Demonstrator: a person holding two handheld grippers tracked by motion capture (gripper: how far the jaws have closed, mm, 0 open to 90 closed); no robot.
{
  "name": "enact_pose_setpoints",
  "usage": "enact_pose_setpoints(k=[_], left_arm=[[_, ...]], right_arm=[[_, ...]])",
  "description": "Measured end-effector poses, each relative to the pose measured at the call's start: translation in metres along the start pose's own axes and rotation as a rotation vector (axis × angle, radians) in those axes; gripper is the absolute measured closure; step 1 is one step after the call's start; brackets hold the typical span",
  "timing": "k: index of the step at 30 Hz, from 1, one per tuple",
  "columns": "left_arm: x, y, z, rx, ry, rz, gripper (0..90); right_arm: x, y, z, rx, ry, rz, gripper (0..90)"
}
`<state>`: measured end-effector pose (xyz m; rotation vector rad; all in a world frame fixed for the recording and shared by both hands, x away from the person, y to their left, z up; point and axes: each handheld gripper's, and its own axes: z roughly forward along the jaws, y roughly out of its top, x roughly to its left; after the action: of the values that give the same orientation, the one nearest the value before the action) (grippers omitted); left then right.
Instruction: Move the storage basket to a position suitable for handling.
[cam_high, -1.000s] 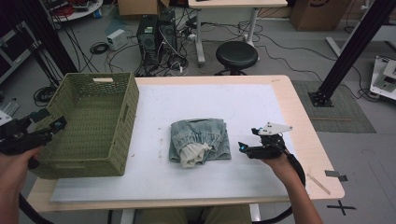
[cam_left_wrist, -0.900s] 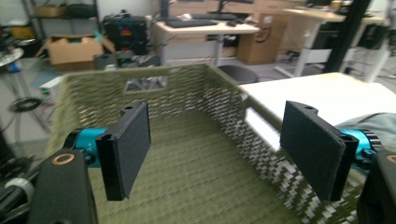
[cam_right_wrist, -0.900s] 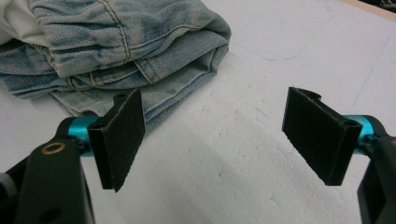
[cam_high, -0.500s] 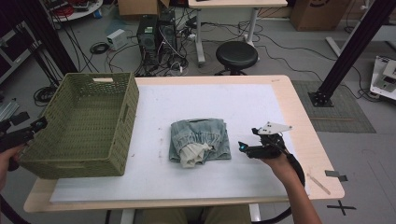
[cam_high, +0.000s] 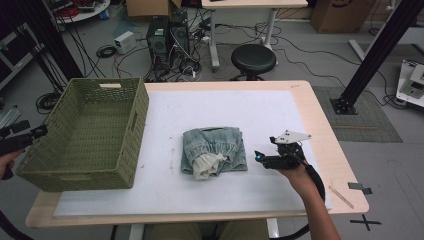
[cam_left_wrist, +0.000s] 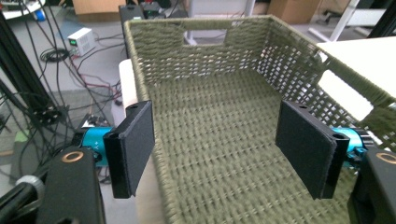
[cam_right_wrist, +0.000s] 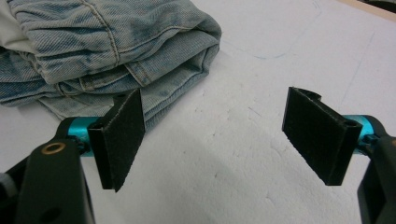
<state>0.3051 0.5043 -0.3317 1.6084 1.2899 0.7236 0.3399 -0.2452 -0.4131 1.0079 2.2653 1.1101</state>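
Standing spread wide with nothing between them, the fingers (cam_right_wrist: 122, 140) of the right gripper (cam_high: 266, 159) hover low over the white counter (cam_high: 280, 115), their tips just beside the near edge of the folded jeans (cam_high: 216, 151) but apart from the denim. Across the last second this gripper has hardly shifted; it waits at the right of the jeans, which lie in the middle of the counter with a pale pocket lining turned out.

The change is on the other side. The left gripper (cam_high: 20, 140), its fingers (cam_left_wrist: 135, 144) likewise released and empty, has drawn back from the green woven basket (cam_high: 90, 135) and now sits off the counter's left edge, one finger outside the basket's wall and one over its bare floor. Whether it touches the rim is hard to tell from above.

The basket appears settled at the counter's left end, so the jeans look next in line: the right gripper probably needs to close on them and carry them across.
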Motion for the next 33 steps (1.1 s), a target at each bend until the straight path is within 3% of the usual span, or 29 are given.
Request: enact_pose_setpoints(k=[6, 11, 20, 26, 29, 33], left_arm=[[0.008, -0.003, 0.007, 0.064, 0.02, -0.018, 28.9], [0.015, -0.009, 0.017, 0.147, 0.019, -0.038, 36.9], [0.022, -0.015, 0.027, 0.229, 0.028, -0.068, 45.5], [0.025, -0.018, 0.028, 0.281, 0.025, -0.054, 59.1], [0.026, -0.02, 0.028, 0.293, 0.013, -0.05, 69.8], [0.023, -0.02, 0.029, 0.297, 0.018, -0.033, 77.7]], right_arm=[[0.003, -0.001, 0.003, 0.01, 0.001, 0.002, 22.1], [0.004, 0.0, 0.003, 0.012, -0.005, 0.005, 22.1], [0.005, 0.001, 0.005, 0.025, -0.011, 0.003, 22.1], [0.005, 0.0, 0.005, 0.028, -0.017, 0.004, 22.1], [0.006, 0.0, 0.006, 0.031, -0.014, 0.001, 22.1], [0.007, 0.002, 0.007, 0.027, -0.014, -0.001, 22.1]])
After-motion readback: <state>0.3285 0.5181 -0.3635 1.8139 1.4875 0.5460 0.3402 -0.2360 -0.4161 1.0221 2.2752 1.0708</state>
